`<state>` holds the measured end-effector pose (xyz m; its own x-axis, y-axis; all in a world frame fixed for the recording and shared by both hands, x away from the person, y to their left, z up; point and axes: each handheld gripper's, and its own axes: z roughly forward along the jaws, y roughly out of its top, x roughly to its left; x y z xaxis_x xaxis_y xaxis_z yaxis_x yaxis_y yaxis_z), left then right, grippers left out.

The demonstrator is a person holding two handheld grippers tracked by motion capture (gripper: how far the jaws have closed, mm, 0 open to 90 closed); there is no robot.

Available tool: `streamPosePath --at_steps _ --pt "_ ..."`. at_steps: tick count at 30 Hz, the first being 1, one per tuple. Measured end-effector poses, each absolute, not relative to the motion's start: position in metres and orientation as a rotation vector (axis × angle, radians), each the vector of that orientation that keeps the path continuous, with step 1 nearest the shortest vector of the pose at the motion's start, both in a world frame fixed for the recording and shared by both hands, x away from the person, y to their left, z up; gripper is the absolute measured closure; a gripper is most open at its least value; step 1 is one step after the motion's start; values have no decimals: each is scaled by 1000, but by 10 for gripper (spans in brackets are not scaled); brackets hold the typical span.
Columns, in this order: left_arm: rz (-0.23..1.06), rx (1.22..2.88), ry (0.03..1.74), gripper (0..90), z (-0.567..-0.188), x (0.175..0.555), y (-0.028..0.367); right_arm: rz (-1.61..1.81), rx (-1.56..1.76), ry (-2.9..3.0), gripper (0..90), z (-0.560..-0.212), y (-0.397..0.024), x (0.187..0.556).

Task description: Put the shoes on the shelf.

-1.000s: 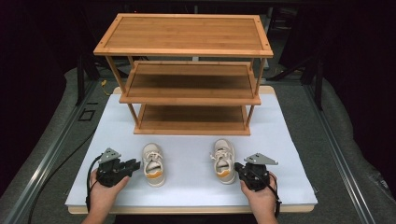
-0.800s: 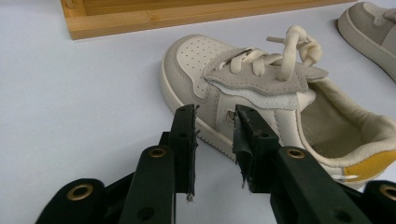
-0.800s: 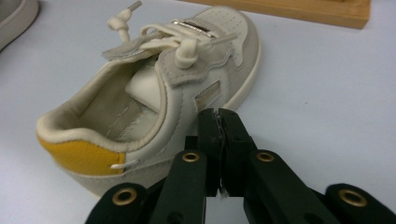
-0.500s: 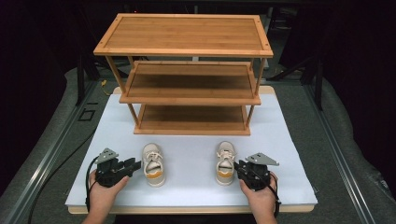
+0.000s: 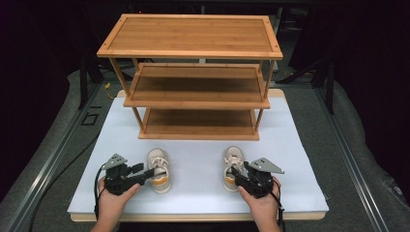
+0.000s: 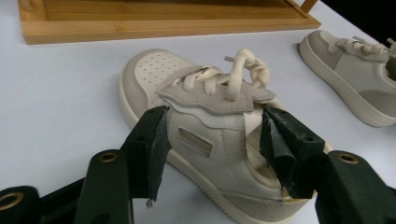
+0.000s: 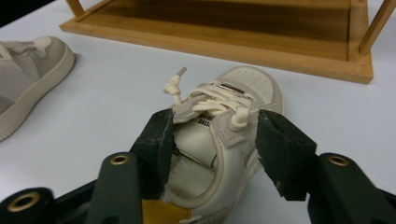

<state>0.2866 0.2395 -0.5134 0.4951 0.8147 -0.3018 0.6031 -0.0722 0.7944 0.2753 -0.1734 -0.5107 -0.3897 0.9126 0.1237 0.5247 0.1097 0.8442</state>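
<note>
On the white table [image 5: 193,193], near the three-tier bamboo shoe rack [image 5: 193,87], each released claw straddled a small beige sneaker's heel, probably for lifting: left claw [image 6: 212,140] around left sneaker [image 6: 205,135], right claw [image 7: 215,140] around right sneaker [image 7: 224,135].

- My left hand [image 5: 112,202] comes in from the near edge, wrapped round the left tongs [image 5: 150,171], which point to my right and a little forward.
- Their jaws stand apart, one on each side of the left shoe [image 6: 205,135].
- My right hand [image 5: 260,200] grips the right tongs [image 5: 235,173], aimed forward and to my left.
- Their jaws are spread as well, flanking the heel of the right shoe [image 7: 219,140].
</note>
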Motion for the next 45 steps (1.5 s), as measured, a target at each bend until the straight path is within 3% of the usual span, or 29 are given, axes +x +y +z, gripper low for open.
streamPosePath --at_steps 10,13,15,21,45 --pt "295 1804 1230 367 -519 290 225 1201 1468 1975 426 -518 -174 284" --pt "311 1823 1268 400 -524 292 223 1216 1488 1978 433 -519 -176 286" --pt "336 1842 1266 456 -524 292 223 1175 1478 1985 532 -519 -177 286" --pt "319 1823 1253 558 -524 296 221 1200 1519 1985 594 -518 -180 288" --pt "235 1855 1148 561 -526 314 164 1246 1382 2098 628 -518 -123 297"
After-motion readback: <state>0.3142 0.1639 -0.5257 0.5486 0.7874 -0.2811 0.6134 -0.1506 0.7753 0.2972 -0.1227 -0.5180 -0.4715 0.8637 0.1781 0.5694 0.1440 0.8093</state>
